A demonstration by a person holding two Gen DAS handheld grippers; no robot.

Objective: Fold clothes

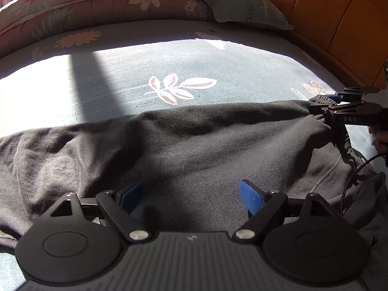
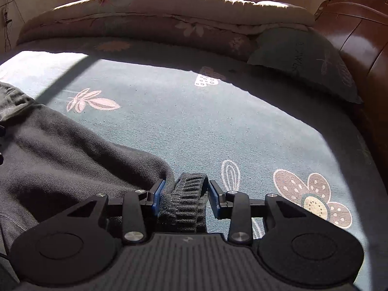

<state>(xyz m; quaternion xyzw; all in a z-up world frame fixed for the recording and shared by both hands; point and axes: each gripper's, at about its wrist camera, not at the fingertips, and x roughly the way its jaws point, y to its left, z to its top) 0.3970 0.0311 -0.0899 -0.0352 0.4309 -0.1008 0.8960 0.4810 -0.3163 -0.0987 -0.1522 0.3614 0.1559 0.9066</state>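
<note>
Tongs on the right (image 2: pixel 184 197) straddle the dark garment's (image 1: pixel 194 145) ribbed cuff (image 2: pixel 186 194) at six o'clock, not visibly pinching, the left tongs (image 1: pixel 191 195) spread empty above the cloth, so the sleeve fold is starting and next needs a firm pinch.

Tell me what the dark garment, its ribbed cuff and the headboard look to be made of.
Dark garment: soft matte knit, probably fleece or jersey, with a fuzzy nap.
Ribbed cuff: stretchy rib knit, with raised ridges.
Headboard: glossy varnished wood, apparently; orange-brown panels with sheen.

Left hand-held gripper (image 1: pixel 191 197) jaws wide, nothing between — right hand-held gripper (image 2: pixel 186 194) jaws narrower, pointing downward.
</note>
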